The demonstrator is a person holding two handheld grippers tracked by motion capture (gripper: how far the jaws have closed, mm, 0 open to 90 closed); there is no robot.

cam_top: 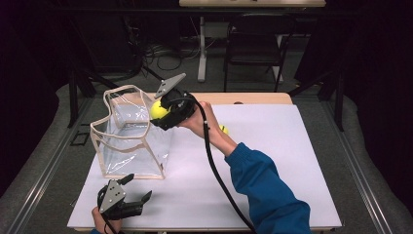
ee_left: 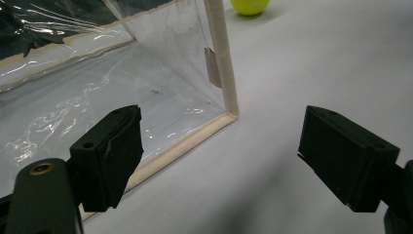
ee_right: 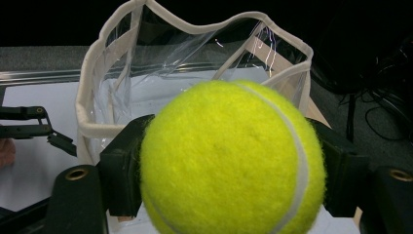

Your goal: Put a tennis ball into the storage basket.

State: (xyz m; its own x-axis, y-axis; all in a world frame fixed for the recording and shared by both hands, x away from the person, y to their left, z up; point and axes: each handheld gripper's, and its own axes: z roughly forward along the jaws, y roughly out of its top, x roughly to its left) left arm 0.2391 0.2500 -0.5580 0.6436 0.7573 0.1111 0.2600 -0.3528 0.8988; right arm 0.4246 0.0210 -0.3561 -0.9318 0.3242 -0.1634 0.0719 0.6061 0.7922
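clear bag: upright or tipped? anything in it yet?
Upright, mouth open upward. The clear bag looks empty; the tennis ball sits in the right gripper at its rim.

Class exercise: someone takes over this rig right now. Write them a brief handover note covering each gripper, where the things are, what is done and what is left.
Right gripper: shut on a tennis ball, held at the rim of the clear bag.
Left gripper: open, holding nothing, low at the near table edge in front of the bag.
Bag: upright on the white table, mouth open; no ball seen inside.
Second ball: on the table beyond the bag's corner.
Done: first ball picked up.
Left, probably: drop it into the bag, then fetch the second.
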